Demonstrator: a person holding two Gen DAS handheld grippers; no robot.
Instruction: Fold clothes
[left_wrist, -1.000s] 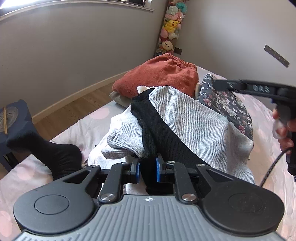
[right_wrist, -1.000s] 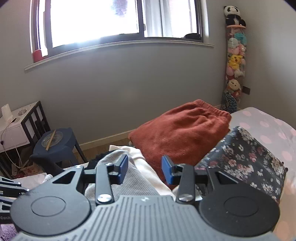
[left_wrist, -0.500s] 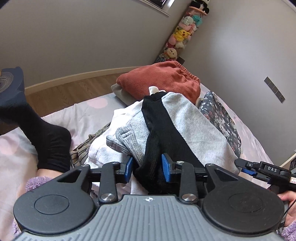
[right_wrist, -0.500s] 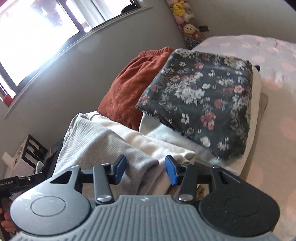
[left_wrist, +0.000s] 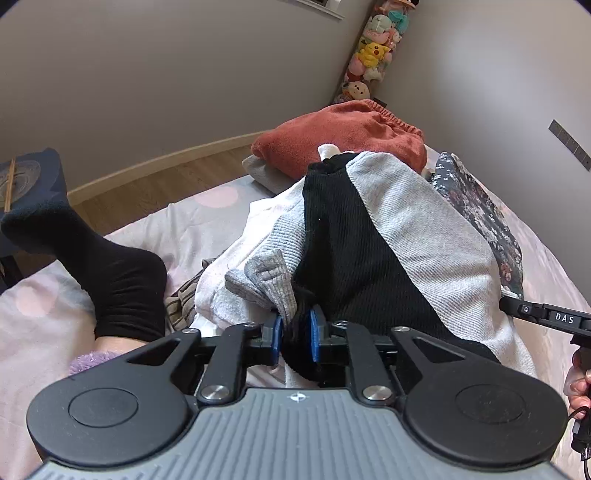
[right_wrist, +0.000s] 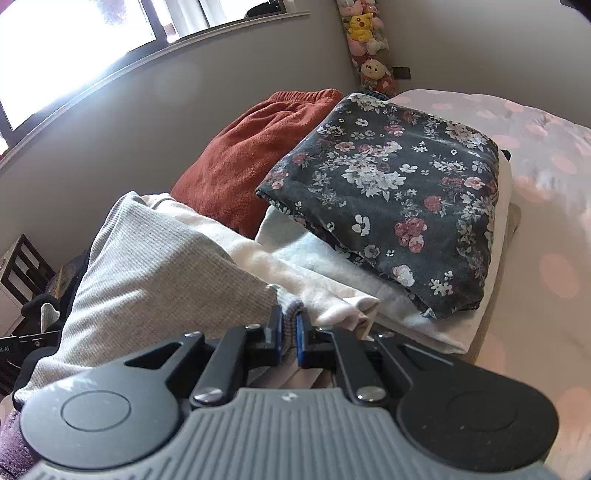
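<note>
Left gripper: black ribbed fabric is pinched between the pads. Right gripper: jaws are closing on the hem of the grey knit garment, seen only in its own view. A floral folded piece and rust fleece are stacked beyond the claws on the pink-dotted bedsheet. A black-socked foot is seen left of the left claw only. Garment shape is hard to make out.

We see a tall column of plush toys in the far corner, where the grey walls meet. A bright window sits far left, a dark blue stool stands on the wooden floor at left.
</note>
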